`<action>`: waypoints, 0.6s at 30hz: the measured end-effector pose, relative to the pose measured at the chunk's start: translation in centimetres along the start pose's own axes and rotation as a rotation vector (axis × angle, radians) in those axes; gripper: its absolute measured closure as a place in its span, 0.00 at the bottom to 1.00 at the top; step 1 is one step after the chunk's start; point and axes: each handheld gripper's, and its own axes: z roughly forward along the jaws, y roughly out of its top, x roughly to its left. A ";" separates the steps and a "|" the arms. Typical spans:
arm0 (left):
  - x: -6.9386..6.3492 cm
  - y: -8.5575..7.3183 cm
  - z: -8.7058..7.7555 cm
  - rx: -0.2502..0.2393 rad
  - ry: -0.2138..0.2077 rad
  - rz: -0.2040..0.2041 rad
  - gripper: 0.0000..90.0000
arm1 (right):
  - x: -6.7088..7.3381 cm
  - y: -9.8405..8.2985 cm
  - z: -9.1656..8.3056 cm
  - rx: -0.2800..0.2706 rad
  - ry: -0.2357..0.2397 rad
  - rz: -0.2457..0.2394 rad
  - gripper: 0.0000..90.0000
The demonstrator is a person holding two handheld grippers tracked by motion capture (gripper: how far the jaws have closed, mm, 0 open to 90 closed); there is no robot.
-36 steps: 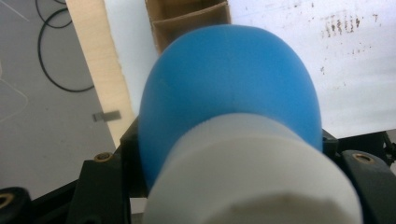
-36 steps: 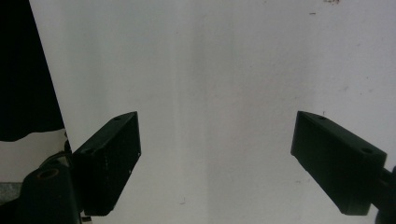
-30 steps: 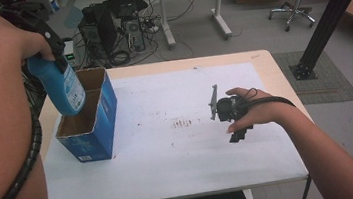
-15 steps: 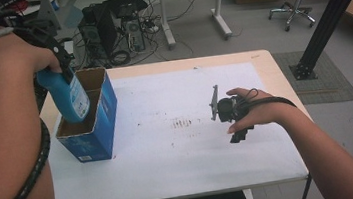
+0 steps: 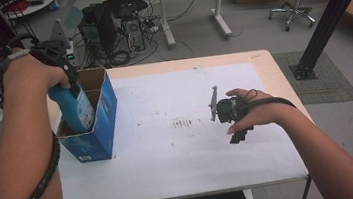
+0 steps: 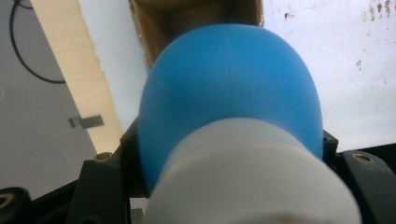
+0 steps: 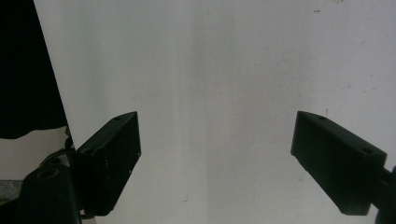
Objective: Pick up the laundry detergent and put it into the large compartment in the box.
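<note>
Gripping a blue bottle (image 5: 76, 108) with white cap, the left gripper (image 5: 60, 67) stands it in the box (image 5: 98, 131) at 9 o'clock; right gripper (image 5: 232, 118) gapes wide.

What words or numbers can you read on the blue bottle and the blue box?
None can be read.
Blue bottle: it has a pale label patch, but the print is too small and blurred to read.
Blue box: some marks near the bottom of its blue side, too small to make out.
White table top: just brown smudges, no writing.
</note>
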 end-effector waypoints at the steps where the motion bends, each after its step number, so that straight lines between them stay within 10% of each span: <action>1: 0.0 0.0 0.3 0.005 0.006 0.005 0.43 | 0.0 0.0 0.0 0.000 -0.001 0.000 0.18; 18: 0.1 0.9 5.6 0.028 -0.002 0.001 0.43 | 0.1 0.0 0.1 0.002 0.000 -0.002 0.18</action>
